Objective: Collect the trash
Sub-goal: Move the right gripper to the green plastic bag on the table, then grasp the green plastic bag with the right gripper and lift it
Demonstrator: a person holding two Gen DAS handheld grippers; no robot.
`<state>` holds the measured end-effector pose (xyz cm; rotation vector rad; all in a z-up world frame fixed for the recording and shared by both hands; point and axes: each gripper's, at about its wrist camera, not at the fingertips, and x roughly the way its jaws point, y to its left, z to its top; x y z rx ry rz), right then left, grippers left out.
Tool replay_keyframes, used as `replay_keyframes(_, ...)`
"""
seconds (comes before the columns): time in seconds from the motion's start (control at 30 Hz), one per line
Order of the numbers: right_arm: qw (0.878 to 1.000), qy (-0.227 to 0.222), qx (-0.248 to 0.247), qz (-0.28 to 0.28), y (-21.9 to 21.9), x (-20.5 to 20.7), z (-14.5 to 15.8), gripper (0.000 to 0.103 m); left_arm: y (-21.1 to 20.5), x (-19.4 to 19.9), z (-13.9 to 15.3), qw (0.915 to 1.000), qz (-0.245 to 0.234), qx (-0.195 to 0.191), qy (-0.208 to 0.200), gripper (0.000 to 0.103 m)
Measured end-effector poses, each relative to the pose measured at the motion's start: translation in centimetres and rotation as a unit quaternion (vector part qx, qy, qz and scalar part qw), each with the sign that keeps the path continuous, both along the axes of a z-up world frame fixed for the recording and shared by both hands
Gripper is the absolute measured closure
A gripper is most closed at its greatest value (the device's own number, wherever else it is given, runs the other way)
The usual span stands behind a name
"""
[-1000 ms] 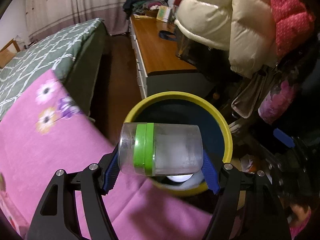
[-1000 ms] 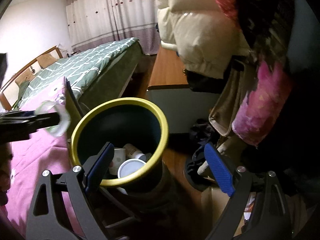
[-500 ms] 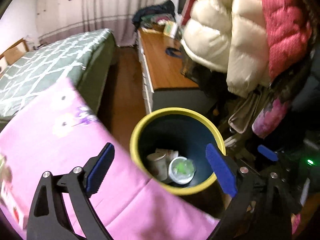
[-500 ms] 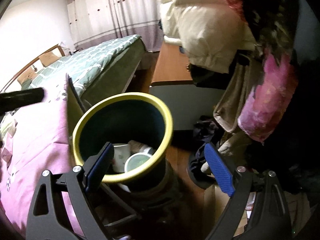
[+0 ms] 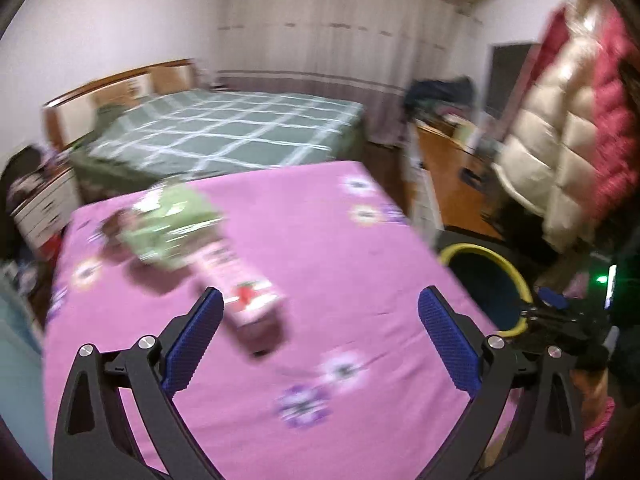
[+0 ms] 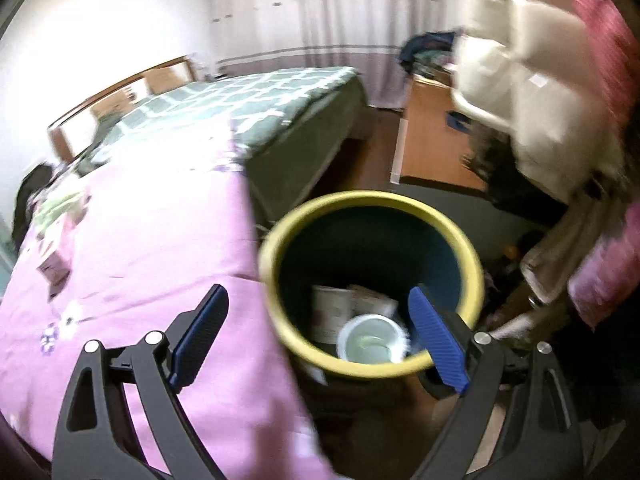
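Note:
My left gripper [image 5: 320, 336] is open and empty above the pink flowered cloth [image 5: 328, 240]. A pink carton [image 5: 240, 284] lies just ahead of its left finger, with a green packet [image 5: 172, 224] behind it; both are blurred. The yellow-rimmed dark bin [image 5: 488, 280] stands to the right of the cloth. My right gripper [image 6: 320, 332] is open and empty over the near rim of the bin [image 6: 372, 288]. Inside the bin lie the clear jar [image 6: 372, 340] and a paper cup [image 6: 330, 310]. The trash on the cloth shows small at the far left [image 6: 60, 208].
A bed with a green checked cover [image 5: 224, 132] stands behind the cloth. A wooden cabinet [image 5: 448, 176] runs along the right. Puffy coats [image 5: 560, 128] hang at the right, close above the bin. Clothes [image 6: 560, 248] lie on the floor beside the bin.
My left gripper let the clear green-banded jar drop into the bin, then swung left over the pink cloth toward the carton. My right gripper turned left over the bin rim.

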<state>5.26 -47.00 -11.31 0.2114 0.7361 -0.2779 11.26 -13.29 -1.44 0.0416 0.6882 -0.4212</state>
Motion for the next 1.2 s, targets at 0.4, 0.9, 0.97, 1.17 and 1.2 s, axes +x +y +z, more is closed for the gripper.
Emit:
replay_keyframes(0.4,0.982,-0.032,-0.019,0.185,14.5,10.1,5.4,0.016,14.7,-0.9,-2.5,0.9896,0.143,-0.016,-0.002,0.006)
replay_keyframes(0.9,0.946,-0.001,-0.043,0.321,38.1,26.9,8.3,0.016,20.2,0.1,-3.8,0.9807,0.194,-0.027,0.002,0.006)
replay_keyframes(0.97,0.948,0.025,-0.057,0.311,40.4,29.4,7.6,0.016,20.7,0.2,-3.9,0.9803,0.195,-0.030,0.006,0.006)
replay_keyframes(1.17,0.951,0.074,-0.102,0.281,44.1,33.0,4.9,0.016,21.6,0.7,-4.5,0.9806,0.192,-0.038,0.015,0.006)
replay_keyframes(1.2,0.951,0.077,-0.107,0.279,44.4,33.1,4.5,0.016,21.7,0.7,-4.6,0.9805,0.192,-0.039,0.015,0.006)
